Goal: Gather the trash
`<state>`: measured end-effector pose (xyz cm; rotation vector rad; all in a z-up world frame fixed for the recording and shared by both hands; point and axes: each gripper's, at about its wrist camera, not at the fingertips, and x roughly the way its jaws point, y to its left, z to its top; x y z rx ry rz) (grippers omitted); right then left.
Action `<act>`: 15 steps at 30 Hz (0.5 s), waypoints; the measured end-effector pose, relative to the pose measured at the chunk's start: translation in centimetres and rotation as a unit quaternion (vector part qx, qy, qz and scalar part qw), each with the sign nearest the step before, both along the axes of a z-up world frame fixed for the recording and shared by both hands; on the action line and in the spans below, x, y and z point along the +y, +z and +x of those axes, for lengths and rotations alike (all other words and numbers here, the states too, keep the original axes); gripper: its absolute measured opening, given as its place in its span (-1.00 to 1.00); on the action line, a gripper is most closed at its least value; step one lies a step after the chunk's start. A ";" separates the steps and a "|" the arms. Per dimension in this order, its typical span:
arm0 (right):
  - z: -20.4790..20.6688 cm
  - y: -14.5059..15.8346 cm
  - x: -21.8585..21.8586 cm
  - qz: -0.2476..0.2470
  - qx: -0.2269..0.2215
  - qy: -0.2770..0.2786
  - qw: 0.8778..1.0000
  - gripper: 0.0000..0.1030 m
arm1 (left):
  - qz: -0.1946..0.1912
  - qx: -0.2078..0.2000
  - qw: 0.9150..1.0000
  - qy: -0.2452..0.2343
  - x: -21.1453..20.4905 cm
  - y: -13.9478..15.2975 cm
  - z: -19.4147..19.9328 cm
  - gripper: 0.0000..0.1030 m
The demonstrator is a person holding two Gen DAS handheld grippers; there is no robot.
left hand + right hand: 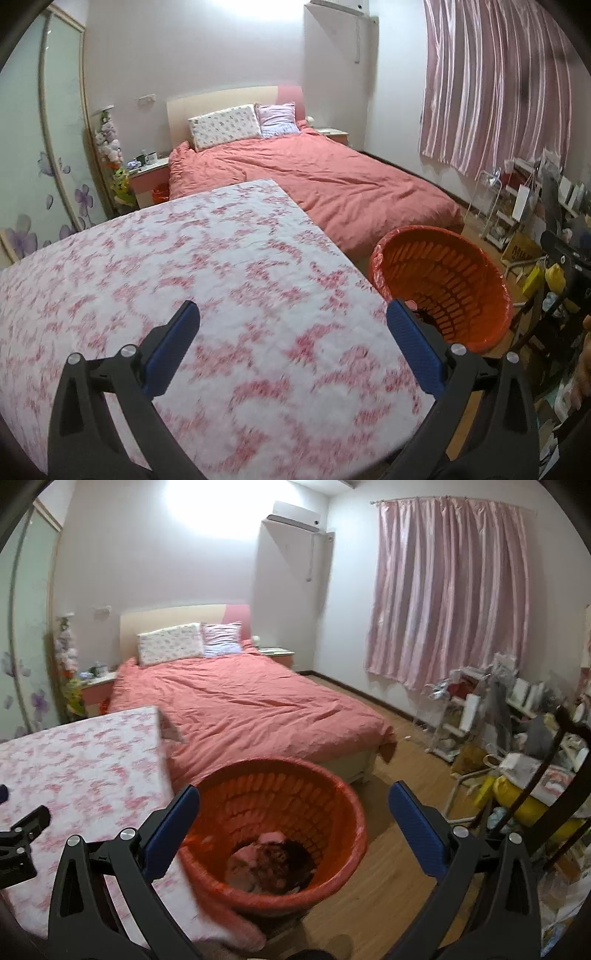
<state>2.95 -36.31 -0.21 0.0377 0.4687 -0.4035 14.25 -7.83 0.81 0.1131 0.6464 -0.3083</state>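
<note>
An orange plastic basket (332, 797) lined with a red bag stands on the wood floor beside the table. Crumpled trash (271, 856), pinkish and dark, lies at its bottom. My right gripper (291, 805) is open and empty, held above the basket's mouth. My left gripper (291, 319) is open and empty above the table with the pink floral cloth (166, 266). The basket (443, 280) shows to its right in the left wrist view. The left gripper's body (18, 842) shows at the left edge of the right wrist view.
A bed with a coral cover (240, 709) lies behind the table and basket. Cluttered racks and bags (517, 746) fill the right side under pink curtains (450, 602). A nightstand (147, 177) stands left of the bed. A wardrobe with flower decals (33, 147) lines the left wall.
</note>
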 end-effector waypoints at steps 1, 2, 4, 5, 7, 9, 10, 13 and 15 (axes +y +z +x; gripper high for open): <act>-0.3 0.0 0.4 0.003 -0.004 0.009 1.000 0.96 | -0.002 -0.003 1.000 0.005 0.6 0.0 -0.6 0.92; -0.9 0.1 0.9 0.004 -0.011 0.023 1.000 0.96 | -0.002 -0.006 1.000 0.011 1.1 0.1 -1.0 0.92; -2.1 0.2 1.9 -0.006 -0.027 0.040 0.999 0.96 | 0.002 -0.020 0.999 0.030 2.0 0.2 -2.2 0.92; -2.5 0.4 2.4 -0.018 -0.036 0.042 0.998 0.96 | 0.006 -0.027 0.999 0.037 2.3 0.3 -2.7 0.92; -3.4 0.6 3.6 -0.057 -0.052 0.036 0.996 0.96 | 0.016 -0.037 0.998 0.054 3.0 0.5 -3.8 0.92; -4.0 0.9 4.7 -0.093 -0.061 0.024 0.994 0.96 | 0.013 -0.037 0.998 0.055 3.6 0.5 -4.6 0.92; -4.3 1.1 5.0 -0.105 -0.062 0.016 0.992 0.96 | 0.008 -0.036 0.998 0.055 3.9 0.6 -5.1 0.93; -4.8 1.8 5.3 -0.099 -0.063 -0.001 0.993 0.96 | -0.001 -0.033 0.998 0.060 4.7 0.4 -6.3 0.93; -5.3 1.9 5.1 -0.084 -0.068 -0.009 0.994 0.96 | -0.006 -0.035 0.997 0.066 5.3 0.3 -7.1 0.93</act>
